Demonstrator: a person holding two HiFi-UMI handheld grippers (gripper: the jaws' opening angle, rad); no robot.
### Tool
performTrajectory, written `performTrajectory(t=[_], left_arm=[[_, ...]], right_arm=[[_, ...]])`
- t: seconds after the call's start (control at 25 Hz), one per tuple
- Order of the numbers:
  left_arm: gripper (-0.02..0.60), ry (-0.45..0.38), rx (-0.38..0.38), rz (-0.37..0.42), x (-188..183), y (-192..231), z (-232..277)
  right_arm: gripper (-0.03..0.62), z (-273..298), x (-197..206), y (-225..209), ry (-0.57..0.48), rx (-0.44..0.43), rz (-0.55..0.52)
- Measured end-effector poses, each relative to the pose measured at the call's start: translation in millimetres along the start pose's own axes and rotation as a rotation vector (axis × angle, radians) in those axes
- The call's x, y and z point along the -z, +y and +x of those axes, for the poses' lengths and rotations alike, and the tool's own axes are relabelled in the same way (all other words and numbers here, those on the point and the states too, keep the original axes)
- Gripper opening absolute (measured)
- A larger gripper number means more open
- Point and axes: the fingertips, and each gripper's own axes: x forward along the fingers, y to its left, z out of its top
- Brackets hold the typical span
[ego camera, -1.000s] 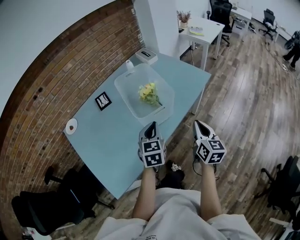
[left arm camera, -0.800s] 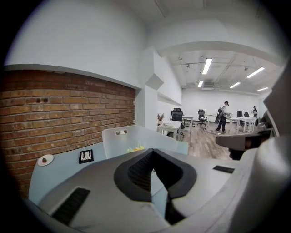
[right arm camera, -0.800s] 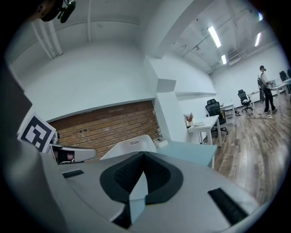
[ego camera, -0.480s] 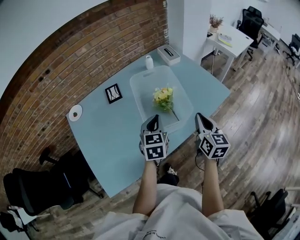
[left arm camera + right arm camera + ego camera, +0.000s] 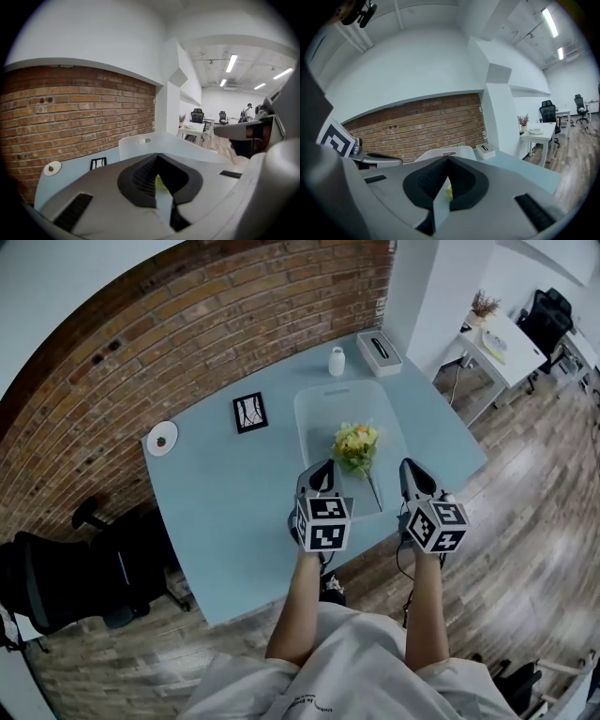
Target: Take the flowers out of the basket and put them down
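A bunch of yellow-green flowers [image 5: 356, 441] lies in a translucent white basket [image 5: 321, 412] on the pale blue table [image 5: 230, 493]. My left gripper [image 5: 323, 469] hangs over the table's near edge, just left of the basket's near corner, with its jaws shut and empty. My right gripper [image 5: 407, 466] is level with it, to the right of the basket, also shut and empty. In the left gripper view the basket [image 5: 140, 142] stands just beyond the jaw tips [image 5: 157, 155]. A sliver of flowers [image 5: 448, 191] shows through the jaws in the right gripper view.
On the table stand a small framed picture [image 5: 249, 412], a white bottle [image 5: 337, 361], a tissue box [image 5: 379, 351] and a small plate [image 5: 162, 438]. A brick wall runs behind. A black office chair [image 5: 56, 577] is at the left, a white desk [image 5: 497, 334] far right.
Both grippers have moved forward together from beyond the table's near edge up to the basket's near end. Their jaws stayed shut. The flowers have not moved.
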Motion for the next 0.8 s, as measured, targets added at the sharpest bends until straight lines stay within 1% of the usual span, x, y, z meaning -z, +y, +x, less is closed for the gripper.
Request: performTrajectory(t=[0.08, 0.24, 0.36, 0.48, 0.64, 0.72, 0.8], left_arm=[[0.018, 0.004, -0.006, 0.01, -5, 11, 9], [0.018, 0.004, -0.029, -0.003, -17, 43, 25], [0.018, 0.0, -0.044, -0.023, -18, 61, 32], [0.018, 0.006, -0.084, -0.024, -15, 77, 39], [0.018, 0.033, -0.078, 0.005, -10, 76, 52], [0.018, 0.053, -0.082, 0.01, -8, 77, 59], [0.018, 0.063, -0.098, 0.037, -9, 79, 68]], right_arm=[[0.02, 18, -4, 3, 0.012, -0.009, -0.013], [0.02, 63, -10, 15, 0.042, -0.048, -0.029], [0.02, 94, -2, 20, 0.084, -0.047, -0.033], [0.02, 121, 19, 21, 0.159, -0.039, -0.057], [0.02, 144, 49, -1, 0.295, -0.021, -0.069], [0.02, 152, 65, -8, 0.367, -0.038, -0.076], [0.02, 161, 76, -10, 0.406, -0.063, -0.072]])
